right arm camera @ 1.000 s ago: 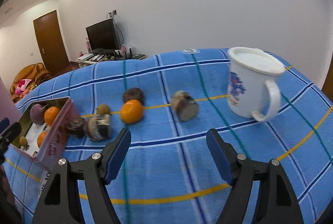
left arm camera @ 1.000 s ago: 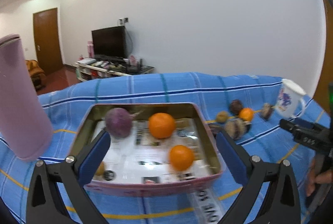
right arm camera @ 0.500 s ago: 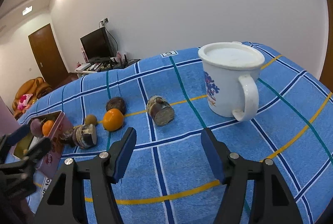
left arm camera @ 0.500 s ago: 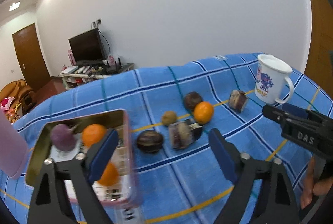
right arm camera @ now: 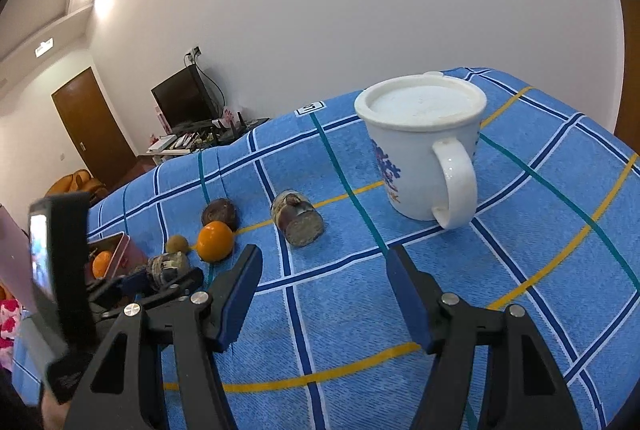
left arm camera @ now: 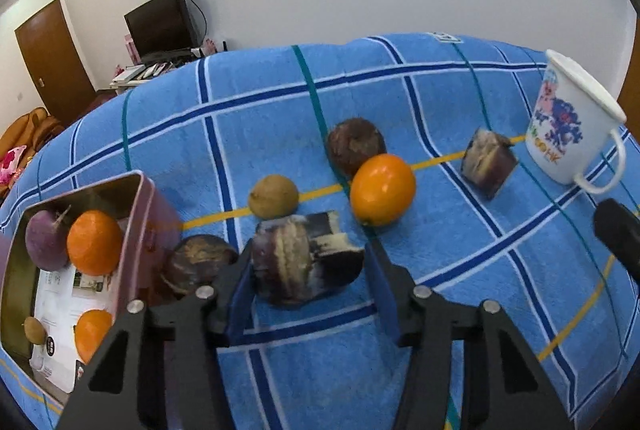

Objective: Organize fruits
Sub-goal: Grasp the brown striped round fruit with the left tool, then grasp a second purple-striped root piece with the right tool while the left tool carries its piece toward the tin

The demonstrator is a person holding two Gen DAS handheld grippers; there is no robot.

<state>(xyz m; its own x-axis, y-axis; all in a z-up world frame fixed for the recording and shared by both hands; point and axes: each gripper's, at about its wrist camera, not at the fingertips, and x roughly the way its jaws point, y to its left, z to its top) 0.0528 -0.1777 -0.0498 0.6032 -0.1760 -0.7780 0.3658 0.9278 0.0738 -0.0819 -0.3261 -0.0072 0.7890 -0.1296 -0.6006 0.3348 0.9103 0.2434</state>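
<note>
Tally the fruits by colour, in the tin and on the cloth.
Orange: 3
Dark purple-brown: 5
Yellow-brown: 2
Total: 10

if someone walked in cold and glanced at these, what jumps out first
The left tool draws the eye first: its blue-padded fingers straddle a dark purple, cut-open fruit on the blue plaid cloth. Just behind it sits a bright round orange, and at the left a pink metal tin already holds fruit. From the right wrist, a white lidded mug with a printed design looms beyond the open right tool.
</note>
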